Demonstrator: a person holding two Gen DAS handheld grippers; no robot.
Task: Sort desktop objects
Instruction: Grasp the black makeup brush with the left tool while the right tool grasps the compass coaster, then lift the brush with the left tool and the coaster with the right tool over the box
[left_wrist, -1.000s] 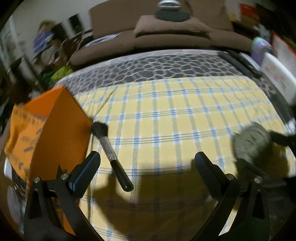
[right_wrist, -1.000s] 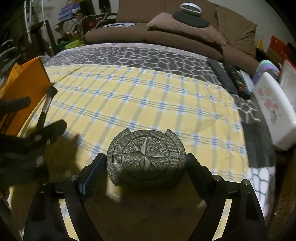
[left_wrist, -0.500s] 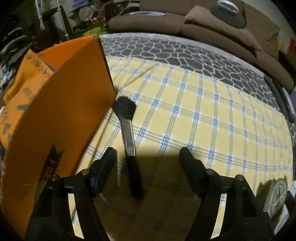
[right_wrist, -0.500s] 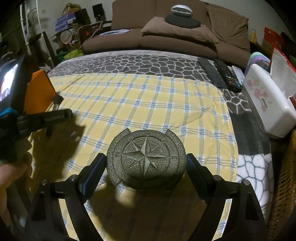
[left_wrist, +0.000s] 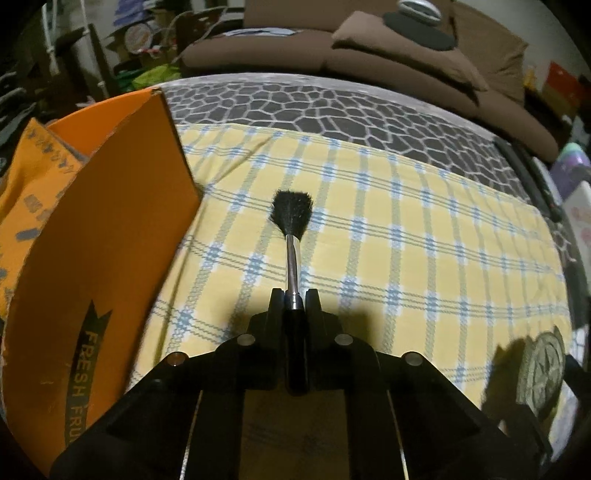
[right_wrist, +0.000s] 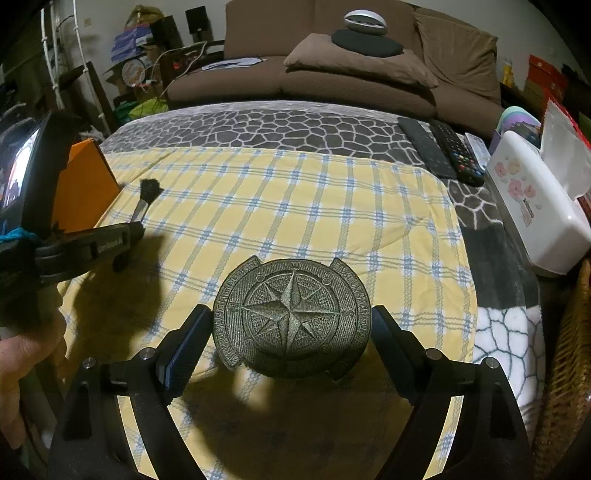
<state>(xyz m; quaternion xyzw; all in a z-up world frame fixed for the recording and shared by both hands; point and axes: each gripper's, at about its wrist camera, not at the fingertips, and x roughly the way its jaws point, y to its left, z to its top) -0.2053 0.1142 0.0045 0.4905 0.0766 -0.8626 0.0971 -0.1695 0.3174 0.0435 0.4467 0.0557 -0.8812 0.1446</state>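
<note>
Left wrist view: the left gripper (left_wrist: 294, 295) pinches the brush (left_wrist: 293, 236) by its handle, bristles pointing far, likely to carry it into the orange box (left_wrist: 99, 240) just left.

Right wrist view: the right gripper (right_wrist: 291, 325) stands spread around the compass disc (right_wrist: 291, 317); contact unclear. Remotes (right_wrist: 439, 151) and a tissue box (right_wrist: 535, 218) lie far right, well clear.

A brown sofa (right_wrist: 332, 74) stands behind the cloth-covered table (right_wrist: 280, 125), dimly lit.
</note>
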